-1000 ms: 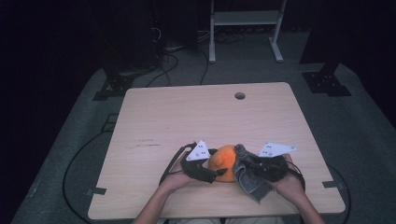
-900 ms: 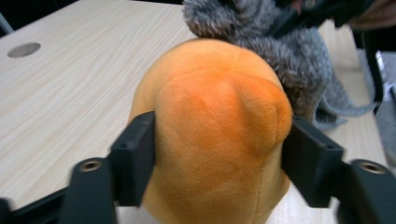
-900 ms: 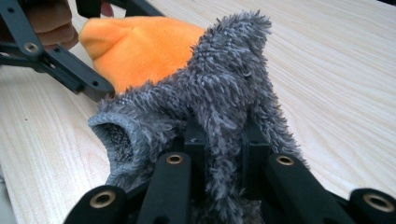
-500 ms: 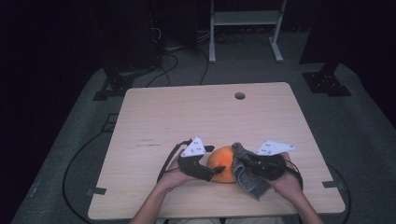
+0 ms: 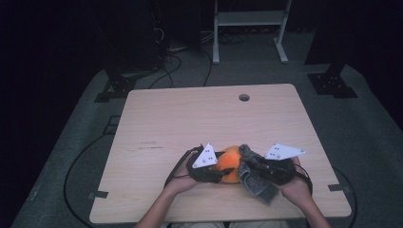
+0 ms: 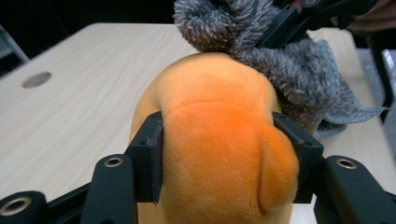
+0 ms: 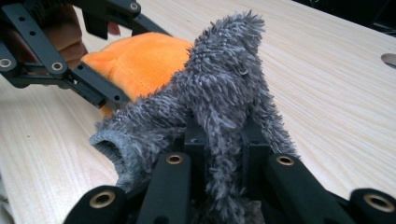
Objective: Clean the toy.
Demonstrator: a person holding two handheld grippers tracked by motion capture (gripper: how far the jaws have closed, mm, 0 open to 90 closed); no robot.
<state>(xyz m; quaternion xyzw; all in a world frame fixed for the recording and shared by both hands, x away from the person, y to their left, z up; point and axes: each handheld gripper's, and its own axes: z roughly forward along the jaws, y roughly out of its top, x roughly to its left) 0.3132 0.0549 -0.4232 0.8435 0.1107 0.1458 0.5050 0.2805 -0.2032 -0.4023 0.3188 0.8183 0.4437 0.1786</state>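
Orange plush toy (image 5: 229,163) at the table's (image 5: 190,118) near edge, long axis running toward the far side | left gripper (image 6: 219,158) jaws just closed in, pads squeezing the toy's flanks | right gripper (image 7: 219,140) pressed tight, pinching the grey fuzzy cloth (image 7: 219,88), which touches the toy's top

Plush toy (image 5: 230,164) on table (image 5: 190,123), cloth (image 5: 254,180) touching its right
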